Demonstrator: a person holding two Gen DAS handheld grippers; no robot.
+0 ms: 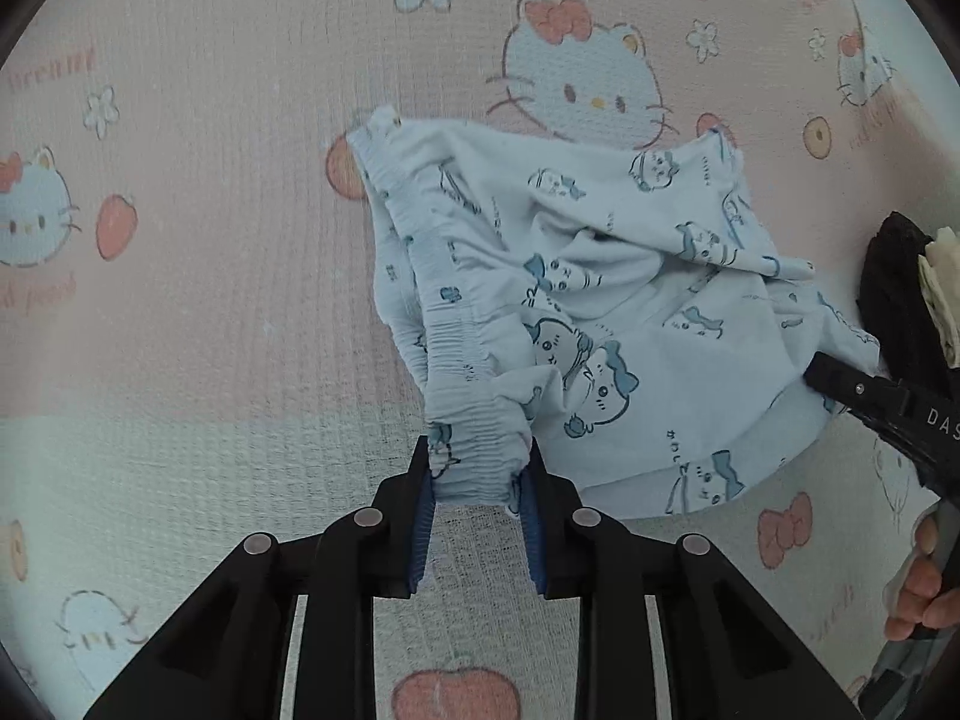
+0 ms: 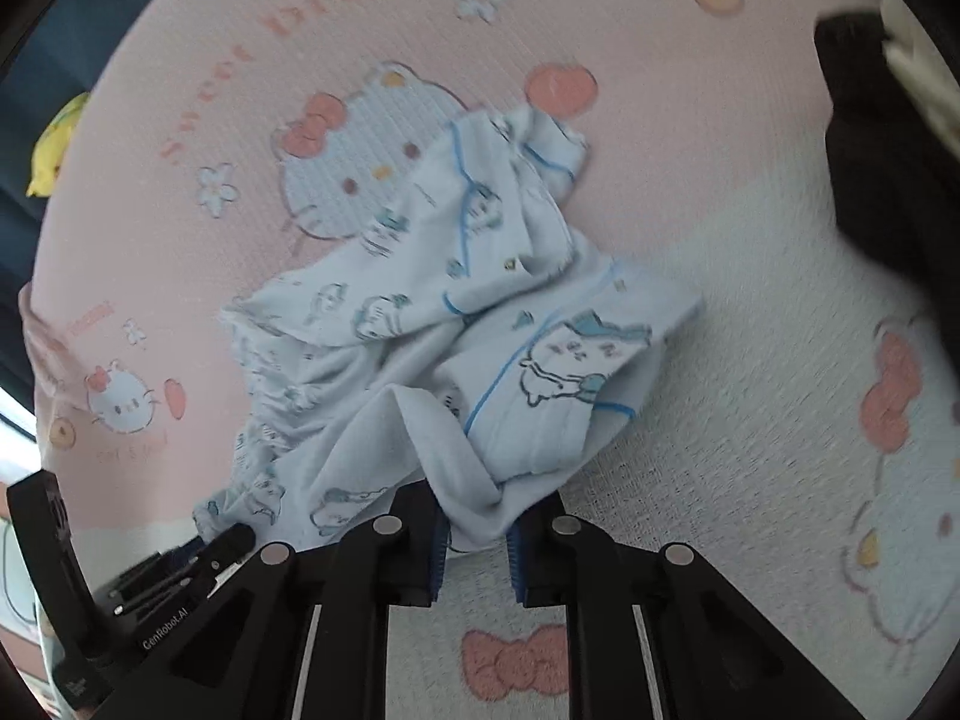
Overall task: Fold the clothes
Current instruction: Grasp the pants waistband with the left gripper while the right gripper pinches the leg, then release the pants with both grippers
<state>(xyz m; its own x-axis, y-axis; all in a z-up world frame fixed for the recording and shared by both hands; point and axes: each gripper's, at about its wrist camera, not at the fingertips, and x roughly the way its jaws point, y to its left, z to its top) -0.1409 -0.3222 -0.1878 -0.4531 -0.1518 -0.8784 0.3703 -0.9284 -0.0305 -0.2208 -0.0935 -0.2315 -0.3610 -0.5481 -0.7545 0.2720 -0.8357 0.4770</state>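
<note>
Left wrist view shows the left tool (image 1: 477, 483) pinched on the gathered elastic waistband of the pale blue printed shorts (image 1: 600, 300), its blue pads pressing the bunched band from both sides. Gripping the waistband makes sense: it is the firmest edge and lets the rest hang free. The right tool (image 2: 477, 531) is clamped on a plain fold of the same garment, and in the left view it enters at the far side of the cloth. With one grip at each side, the pair seems meant to lift and spread the crumpled shorts flat before any fold. Most of the fabric lies rumpled on the pink cartoon-cat sheet (image 1: 210, 150). A dark folded pile (image 1: 894, 294) waits just beside the shorts, probably finished items.
</note>
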